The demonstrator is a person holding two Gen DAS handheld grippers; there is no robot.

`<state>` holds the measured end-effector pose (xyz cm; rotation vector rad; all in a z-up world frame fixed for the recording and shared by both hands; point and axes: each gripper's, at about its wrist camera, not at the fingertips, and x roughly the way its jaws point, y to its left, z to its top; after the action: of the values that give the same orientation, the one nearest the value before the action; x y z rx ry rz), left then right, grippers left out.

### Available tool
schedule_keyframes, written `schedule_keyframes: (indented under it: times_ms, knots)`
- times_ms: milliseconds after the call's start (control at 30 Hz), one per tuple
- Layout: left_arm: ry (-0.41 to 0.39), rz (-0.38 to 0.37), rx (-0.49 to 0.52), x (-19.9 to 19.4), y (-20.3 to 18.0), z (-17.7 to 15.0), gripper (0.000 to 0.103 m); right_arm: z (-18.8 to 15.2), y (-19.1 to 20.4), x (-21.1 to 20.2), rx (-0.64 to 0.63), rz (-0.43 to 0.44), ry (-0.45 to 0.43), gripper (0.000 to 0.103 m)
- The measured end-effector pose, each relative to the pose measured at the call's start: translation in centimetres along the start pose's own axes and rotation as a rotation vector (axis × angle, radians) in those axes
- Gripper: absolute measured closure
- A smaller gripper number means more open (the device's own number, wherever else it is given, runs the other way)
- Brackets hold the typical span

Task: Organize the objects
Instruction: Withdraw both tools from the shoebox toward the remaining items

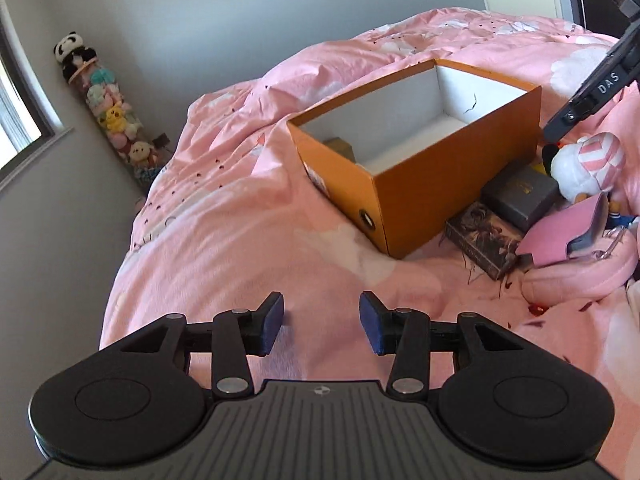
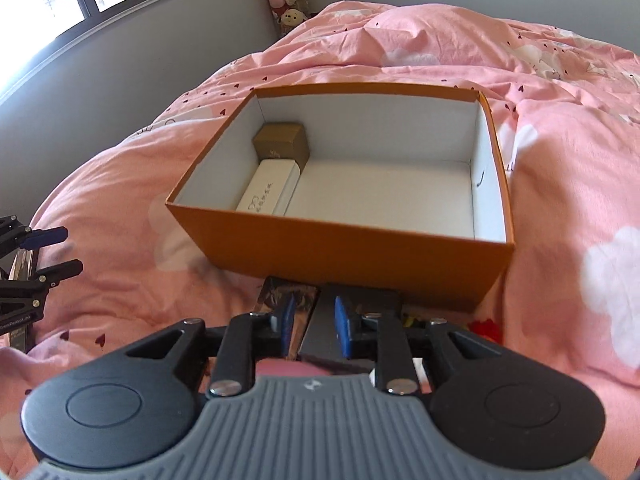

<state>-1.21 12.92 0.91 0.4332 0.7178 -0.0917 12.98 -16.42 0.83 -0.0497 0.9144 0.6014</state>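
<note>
box point(image 2: 340, 256) – orange outside, white inside | duvet point(image 2: 560, 160) – pink, white clouds, dark hearts | claw pads point(image 1: 370, 328) – blue

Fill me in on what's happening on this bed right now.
A person with a gripper in each hand is tidying small items into an orange box on the pink duvet. A brown box and a white box already sit inside. The left gripper is open and empty. The right gripper hovers, jaws slightly apart, over the pile beside the box: a grey box, patterned box, pink case and plush penguin.
</note>
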Motion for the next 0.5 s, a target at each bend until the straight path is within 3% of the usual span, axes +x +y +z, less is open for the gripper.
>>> schedule_keyframes:
  times_ms: [167,233,333,500]
  knots:
    - [-0.072,0.054,-0.03,0.6,1.3,0.7,0.05,-1.4,0.2,0.0,0.037,-0.014,0.075,0.078]
    - [-0.098,0.055,-0.053,-0.2,1.6,1.8,0.044,-1.5,0.3,-0.1,0.042,-0.006,0.108,0.073]
    - [-0.106,-0.053,-0.073,-1.4,1.3,3.2,0.038,-1.8,1.1,0.0,0.024,0.015,0.155,0.071]
    - [-0.087,-0.14,0.029,-1.4,-1.2,4.1,0.038,-2.5,4.1,0.6,-0.157,0.039,0.227,0.06]
